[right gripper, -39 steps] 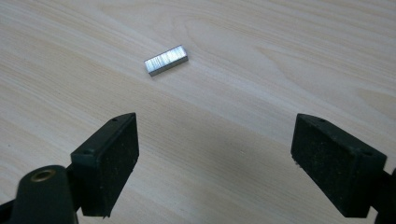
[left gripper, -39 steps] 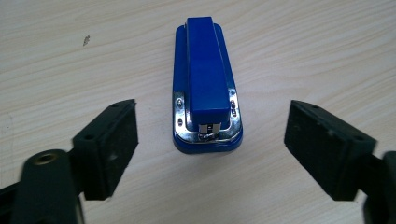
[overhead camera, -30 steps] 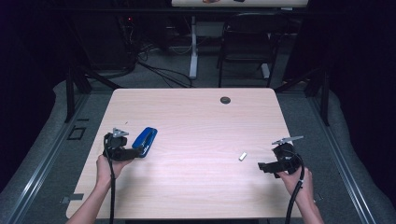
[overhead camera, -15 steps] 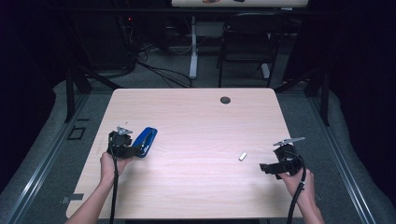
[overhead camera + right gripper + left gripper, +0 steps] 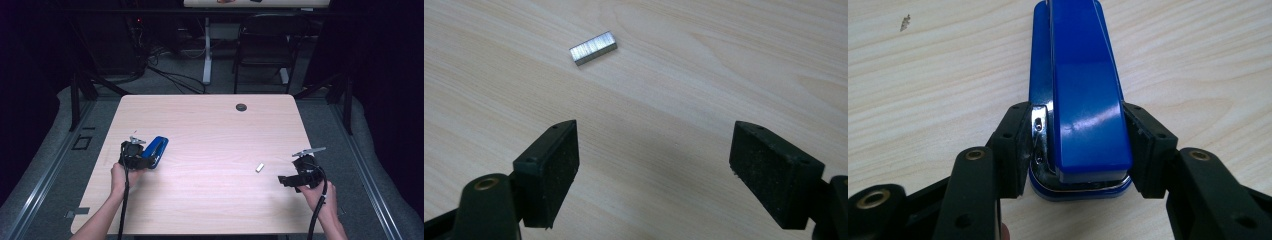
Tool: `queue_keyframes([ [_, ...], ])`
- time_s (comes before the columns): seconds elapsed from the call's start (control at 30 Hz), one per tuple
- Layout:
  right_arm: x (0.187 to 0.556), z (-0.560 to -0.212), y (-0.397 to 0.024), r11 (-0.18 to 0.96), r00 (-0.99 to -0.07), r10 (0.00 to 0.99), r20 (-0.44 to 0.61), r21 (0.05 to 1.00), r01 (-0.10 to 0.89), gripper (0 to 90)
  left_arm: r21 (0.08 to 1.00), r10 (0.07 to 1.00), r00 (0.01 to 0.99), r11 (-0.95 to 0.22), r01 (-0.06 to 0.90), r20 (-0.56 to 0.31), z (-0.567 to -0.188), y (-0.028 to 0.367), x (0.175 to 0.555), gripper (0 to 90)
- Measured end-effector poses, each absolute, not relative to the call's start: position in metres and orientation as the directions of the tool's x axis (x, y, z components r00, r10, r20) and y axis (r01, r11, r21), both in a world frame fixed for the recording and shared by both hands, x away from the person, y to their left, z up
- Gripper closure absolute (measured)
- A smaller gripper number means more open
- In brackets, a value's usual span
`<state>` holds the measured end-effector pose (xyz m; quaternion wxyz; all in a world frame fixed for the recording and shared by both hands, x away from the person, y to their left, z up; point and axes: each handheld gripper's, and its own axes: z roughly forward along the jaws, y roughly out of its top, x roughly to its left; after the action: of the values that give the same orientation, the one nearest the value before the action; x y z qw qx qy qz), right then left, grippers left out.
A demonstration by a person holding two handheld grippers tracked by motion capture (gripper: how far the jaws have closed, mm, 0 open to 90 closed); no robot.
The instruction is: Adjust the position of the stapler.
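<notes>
Blue glossy stapler (image 5: 1083, 95), chrome hinge end, flat on table (image 5: 210, 130) near left edge. My left tongs (image 5: 1075, 150) just closed, pads gripping its rear. My right tongs (image 5: 654, 170) wide, level, empty, staple strip (image 5: 593, 48) ahead.

Your left gripper (image 5: 141, 159) sits at the left side of the table (image 5: 210, 125), its jaws set either side of the near end of the stapler (image 5: 1080, 95), which lies flat on the table and runs away from you toward the far right. Your right gripper (image 5: 286, 180) rests near the right edge, close to the front. The strip of staples (image 5: 593, 48) lies on the table ahead of its spread jaws, a little to their left. A small round disc (image 5: 241, 107) sits near the far edge, right of centre.
</notes>
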<state>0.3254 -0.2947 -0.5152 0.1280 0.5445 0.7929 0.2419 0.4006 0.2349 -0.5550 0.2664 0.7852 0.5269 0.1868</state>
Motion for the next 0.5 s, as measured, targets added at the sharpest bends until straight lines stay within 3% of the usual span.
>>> queue_keyframes([
  [0.27, 0.3253, -0.5159, -0.2940, 0.297, -0.376, 0.925, 0.053, 0.516, 0.804, 21.5, 0.626, 0.929, 0.368, -0.317, 0.712, 0.052, -0.5583, 0.2302, 0.3999, 58.6],
  [0.5, 0.3251, -0.5159, -0.2931, 0.303, -0.379, 0.924, 0.047, 0.516, 0.801, 21.8, 0.629, 0.929, 0.370, -0.302, 0.717, 0.024, -0.5587, 0.2306, 0.3989, 64.4],
])
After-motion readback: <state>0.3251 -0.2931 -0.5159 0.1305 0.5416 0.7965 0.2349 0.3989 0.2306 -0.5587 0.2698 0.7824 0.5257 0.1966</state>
